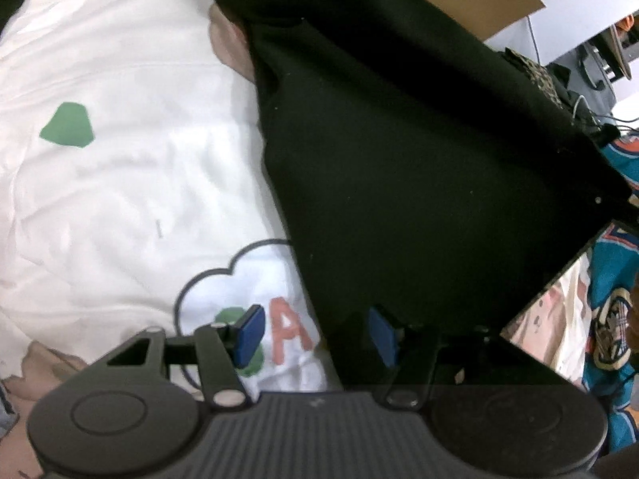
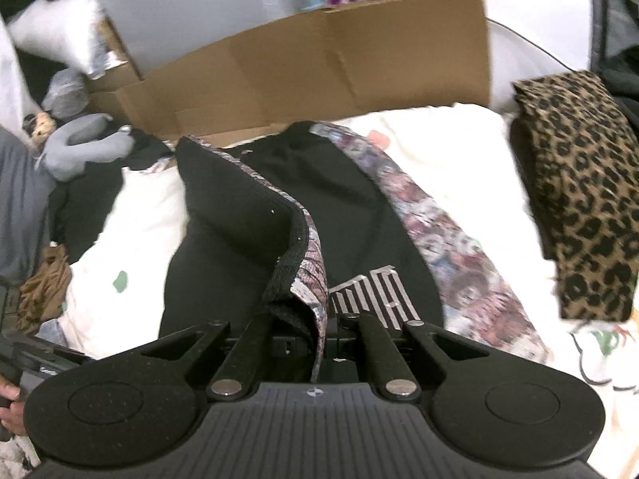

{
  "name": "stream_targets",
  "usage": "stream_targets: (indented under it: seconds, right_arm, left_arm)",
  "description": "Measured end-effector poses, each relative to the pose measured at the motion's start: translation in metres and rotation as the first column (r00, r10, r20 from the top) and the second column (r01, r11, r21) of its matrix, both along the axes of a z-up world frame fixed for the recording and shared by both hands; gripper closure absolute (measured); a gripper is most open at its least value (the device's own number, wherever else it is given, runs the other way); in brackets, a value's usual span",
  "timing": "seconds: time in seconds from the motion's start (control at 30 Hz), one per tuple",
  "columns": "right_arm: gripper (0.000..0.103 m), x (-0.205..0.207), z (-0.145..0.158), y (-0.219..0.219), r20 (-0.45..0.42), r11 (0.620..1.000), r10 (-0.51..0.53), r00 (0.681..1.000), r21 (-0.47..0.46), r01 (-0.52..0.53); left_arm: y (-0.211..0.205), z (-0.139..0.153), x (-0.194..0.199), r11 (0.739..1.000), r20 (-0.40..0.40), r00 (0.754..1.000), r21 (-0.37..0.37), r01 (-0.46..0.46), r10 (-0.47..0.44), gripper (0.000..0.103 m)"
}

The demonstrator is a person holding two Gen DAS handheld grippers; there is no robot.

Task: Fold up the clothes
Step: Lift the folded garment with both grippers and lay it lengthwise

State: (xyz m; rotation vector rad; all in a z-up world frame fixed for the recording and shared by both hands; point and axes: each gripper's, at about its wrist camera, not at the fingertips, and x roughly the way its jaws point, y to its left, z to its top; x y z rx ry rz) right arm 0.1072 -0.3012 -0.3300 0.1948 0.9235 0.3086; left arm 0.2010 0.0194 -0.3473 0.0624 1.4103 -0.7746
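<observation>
Two grippers are in play, the left gripper (image 1: 315, 335) and the right gripper (image 2: 315, 343). One black garment (image 2: 247, 215) with patterned trim, one white printed sheet (image 1: 120, 179) under it, one leopard-print cloth (image 2: 579, 199), one teal jersey (image 1: 611, 319) (only partly seen from the left wrist). One long cardboard box (image 2: 319, 68), one grey soft toy (image 2: 80, 143), and one bare hand (image 2: 10, 411) at the edge

Cardboard box (image 2: 319, 68) at bed's far edge; white pillow (image 2: 56, 28) & grey plush toy (image 2: 80, 147) off far-left corner, w/ clutter.
</observation>
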Motion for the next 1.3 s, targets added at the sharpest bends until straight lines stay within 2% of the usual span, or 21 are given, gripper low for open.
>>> stream_targets:
  seconds: [0.33,0.53,0.67,0.83,0.9,1.13,1.2,1.3]
  right_arm:
    - [0.102,-0.007,-0.021,-0.045,-0.039,0.992,-0.123,0.992,-0.036,0.122]
    - [0.102,-0.007,-0.04,-0.073,-0.083,0.975,-0.22,0.972,-0.059,0.216]
    - [0.101,-0.007,-0.062,-0.092,-0.143,0.961,-0.277,0.95,-0.06,0.271]
    - [0.096,-0.012,-0.081,-0.109,-0.189,0.947,-0.321,0.928,-0.055,0.316]
    - [0.087,-0.014,-0.081,-0.113,-0.186,0.943,-0.334,0.924,-0.053,0.33]
    - [0.084,-0.011,-0.082,-0.127,-0.165,0.931,-0.365,0.916,-0.048,0.362]
    - [0.084,-0.008,-0.083,-0.13,-0.16,0.928,-0.371,0.915,-0.047,0.369]
    - [0.086,-0.007,-0.083,-0.133,-0.144,0.924,-0.382,0.913,-0.05,0.379]
  left_arm:
    - [-0.003,-0.003,-0.004,0.999,-0.028,0.998,-0.004,0.051,-0.051,0.043]
    - [0.0,-0.007,-0.006,0.998,-0.073,0.995,-0.026,0.062,-0.064,0.043]
    - [0.003,-0.011,-0.007,0.996,-0.119,0.99,-0.051,0.068,-0.074,0.043]
    - [-0.002,-0.018,-0.014,0.994,-0.175,0.981,-0.08,0.074,-0.087,0.043]
    - [-0.007,-0.02,-0.021,0.993,-0.211,0.973,-0.089,0.075,-0.092,0.043]
    - [-0.028,-0.034,-0.041,0.991,-0.287,0.953,-0.116,0.067,-0.098,0.044]
    - [-0.029,-0.038,-0.044,0.991,-0.297,0.95,-0.12,0.063,-0.097,0.051]
    - [-0.026,-0.039,-0.047,0.99,-0.318,0.944,-0.126,0.055,-0.093,0.071]
